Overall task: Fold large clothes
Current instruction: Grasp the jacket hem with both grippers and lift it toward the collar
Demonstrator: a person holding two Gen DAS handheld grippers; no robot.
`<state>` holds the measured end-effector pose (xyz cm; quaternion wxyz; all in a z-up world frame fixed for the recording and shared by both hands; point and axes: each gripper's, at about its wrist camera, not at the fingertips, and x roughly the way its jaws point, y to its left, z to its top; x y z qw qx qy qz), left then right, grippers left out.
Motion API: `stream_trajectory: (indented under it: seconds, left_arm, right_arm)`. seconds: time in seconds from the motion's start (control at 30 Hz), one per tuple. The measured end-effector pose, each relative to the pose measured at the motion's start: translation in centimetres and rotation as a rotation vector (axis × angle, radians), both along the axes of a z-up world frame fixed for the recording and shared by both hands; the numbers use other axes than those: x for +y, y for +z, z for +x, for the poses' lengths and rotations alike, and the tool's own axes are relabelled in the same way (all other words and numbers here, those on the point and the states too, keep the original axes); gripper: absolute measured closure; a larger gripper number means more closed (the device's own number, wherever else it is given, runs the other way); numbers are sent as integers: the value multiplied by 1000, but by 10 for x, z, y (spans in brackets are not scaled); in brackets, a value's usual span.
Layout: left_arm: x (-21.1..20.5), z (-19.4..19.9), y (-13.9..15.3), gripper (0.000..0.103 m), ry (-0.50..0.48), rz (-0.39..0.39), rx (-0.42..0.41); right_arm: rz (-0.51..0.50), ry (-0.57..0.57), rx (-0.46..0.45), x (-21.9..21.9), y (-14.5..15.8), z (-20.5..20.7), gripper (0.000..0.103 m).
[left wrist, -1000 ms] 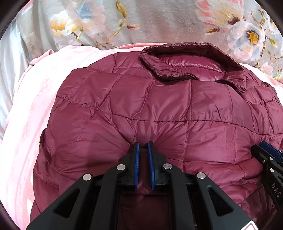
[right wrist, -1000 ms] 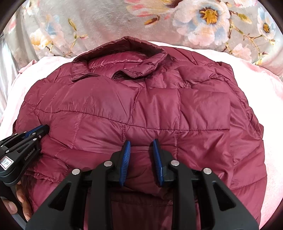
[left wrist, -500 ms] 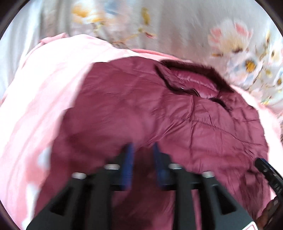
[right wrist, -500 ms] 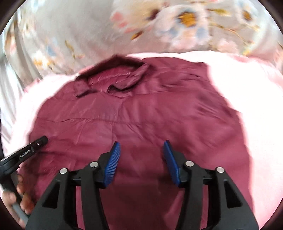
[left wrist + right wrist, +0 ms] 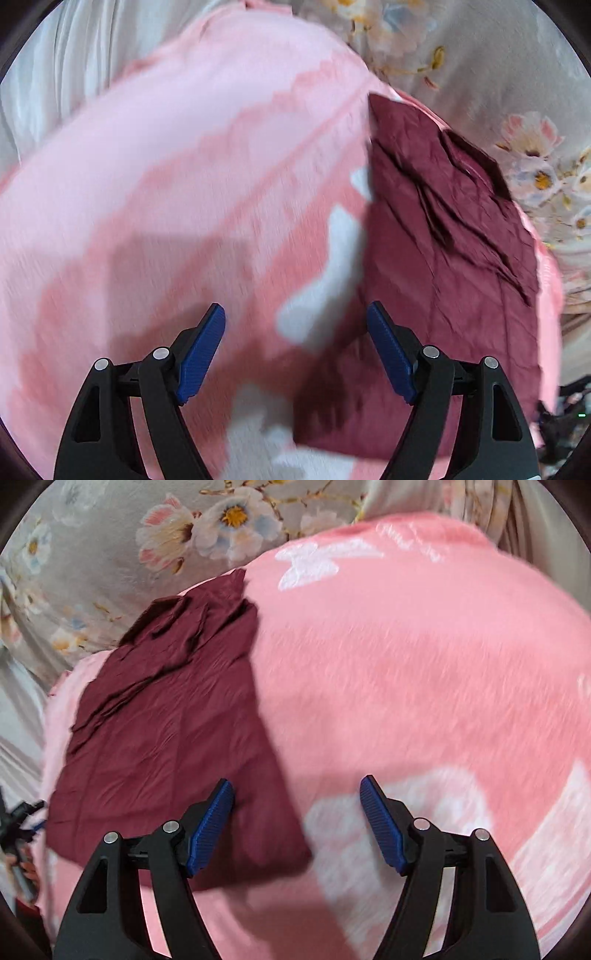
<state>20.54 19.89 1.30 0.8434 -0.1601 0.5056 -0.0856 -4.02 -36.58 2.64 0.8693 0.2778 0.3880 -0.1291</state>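
Both grippers let go and swung out to the sides of the folded dark-red quilted puffer jacket (image 5: 443, 258).

My left gripper (image 5: 295, 350) and right gripper (image 5: 297, 823) have just been opening; the jaws now stand wide apart with nothing between them, only the pink fleece blanket with white patches (image 5: 184, 166) below. The jacket lies as a compact bundle on that blanket, toward the right of the left wrist view and the left of the right wrist view, collar end nearest the grey floral cloth (image 5: 110, 535). I judge the next fold runs side to side, so I would slow the hands first, since both views are blurred, then bring each gripper down at an outer edge of the bundle, pinch through all layers rather than the slippery top skin, and lift evenly so the puffy stack does not spring open.
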Motion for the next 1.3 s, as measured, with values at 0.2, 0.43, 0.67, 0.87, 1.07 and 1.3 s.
stream_trajectory:
  seconds: [0.2, 0.43, 0.67, 0.87, 1.07, 1.3]
  left_arm:
    - [-26, -21, -3, 85, -120, -74, 57]
    - [-37, -71, 45, 102, -159, -17, -54]
    - [3, -178, 86, 102, -199, -13, -114]
    - [40, -253, 143, 102, -170, -97, -208]
    - [20, -241, 192, 102, -166, -36, -349]
    - [-16, -169, 205, 103, -111, 94, -426]
  right_arm:
    - [27, 7, -37, 25, -3, 7, 71]
    - [34, -23, -164, 44, 41, -46, 99]
    - [-93, 16, -205, 82, 82, -153, 99]
    - [-174, -20, -330, 98, 140, -228, 99]
    - [-182, -61, -454, 83, 182, -200, 99]
    - [-200, -110, -464, 60, 175, -129, 99]
